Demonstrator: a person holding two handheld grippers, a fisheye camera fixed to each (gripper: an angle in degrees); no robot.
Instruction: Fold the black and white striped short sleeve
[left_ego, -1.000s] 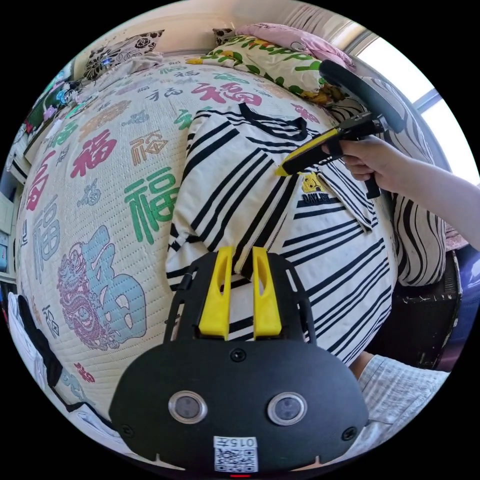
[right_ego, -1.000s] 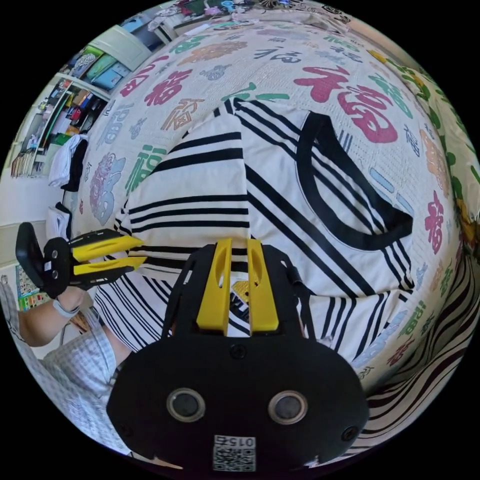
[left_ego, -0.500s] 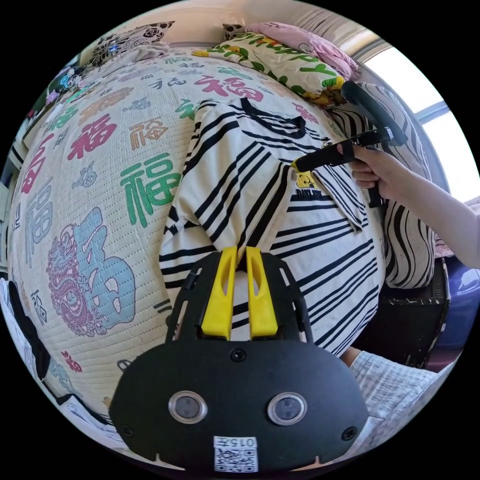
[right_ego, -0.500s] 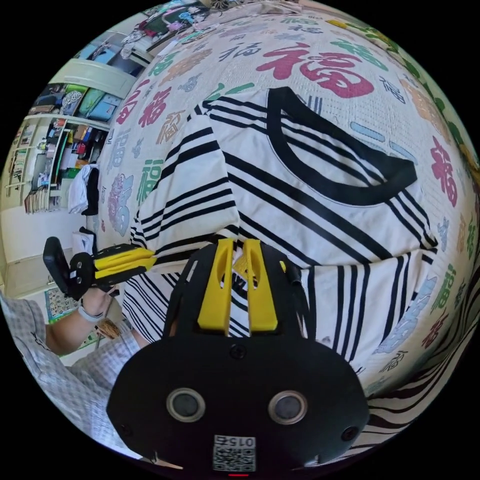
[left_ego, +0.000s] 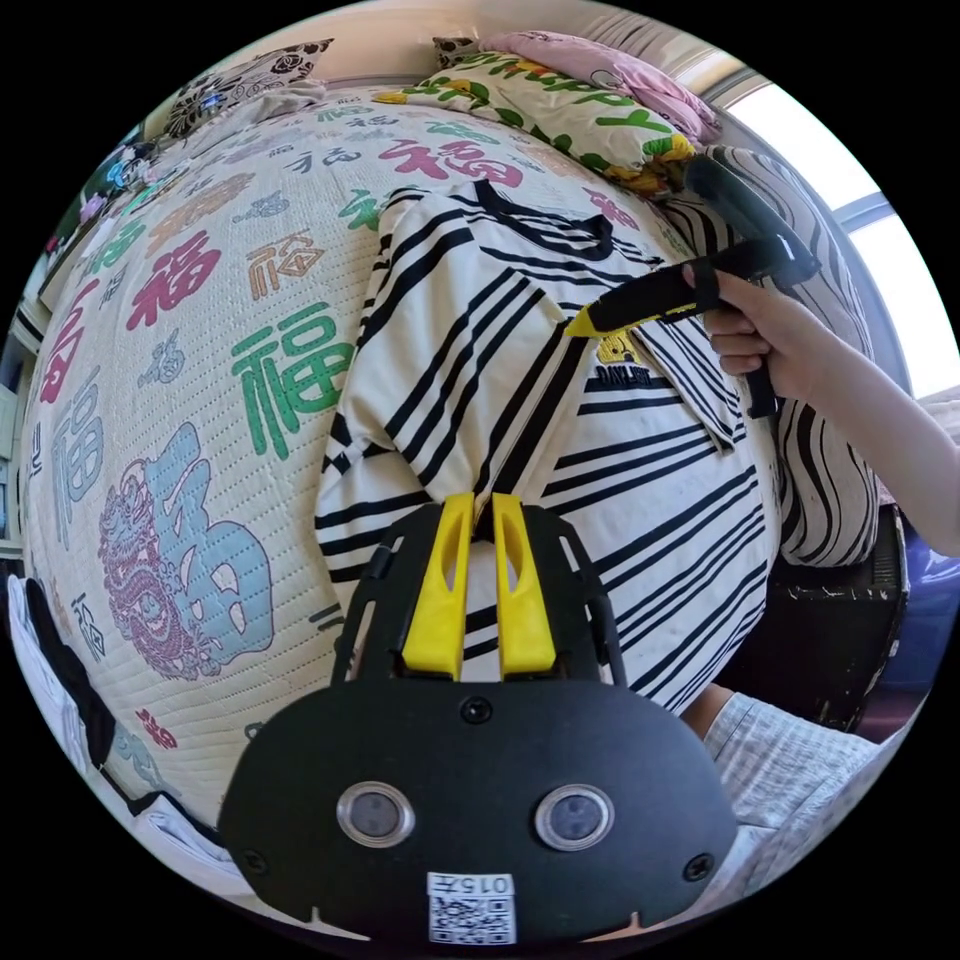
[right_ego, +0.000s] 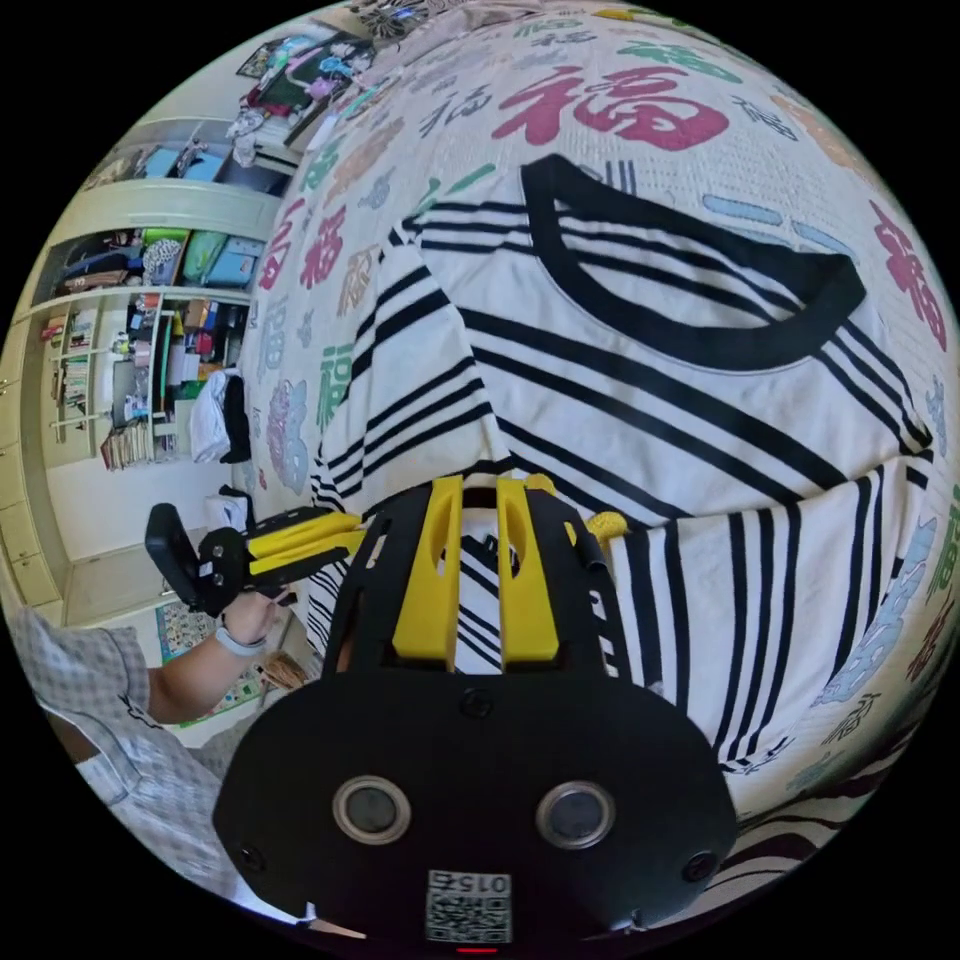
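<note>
A bed (left_ego: 150, 330) covered by a quilted cream spread printed with large coloured characters carries everything here, with pillows (left_ego: 560, 100) piled at its far end and a striped cushion (left_ego: 830, 470) along the window side. On the spread lies the black and white striped short sleeve (left_ego: 650, 500), flat on its back, its long axis running from the black-trimmed collar (left_ego: 545, 235) at the pillow end down to the hem at the near edge of the bed, where the person stands. One side panel with its sleeve is folded over onto the chest, so its stripes run at a slant across the straight stripes of the body; in the right gripper view the same shirt (right_ego: 640, 400) shows its collar (right_ego: 690, 300) towards the top of the picture. The left tool (left_ego: 480, 510) has its yellow jaws drawn narrow, close to parallel, with the lower corner of the folded panel pinched between their tips; it also shows in the right gripper view (right_ego: 350, 533), held in a hand (right_ego: 250, 615) at the shirt's edge. The right tool (left_ego: 580, 325), gripped by a hand (left_ego: 770, 330), points its near-closed tips at the upper corner of that same panel beside the yellow chest logo (left_ego: 620, 355); in its own view (right_ego: 478, 490) the jaws stand slightly parted over striped cloth, and I cannot tell whether they clamp it.
</note>
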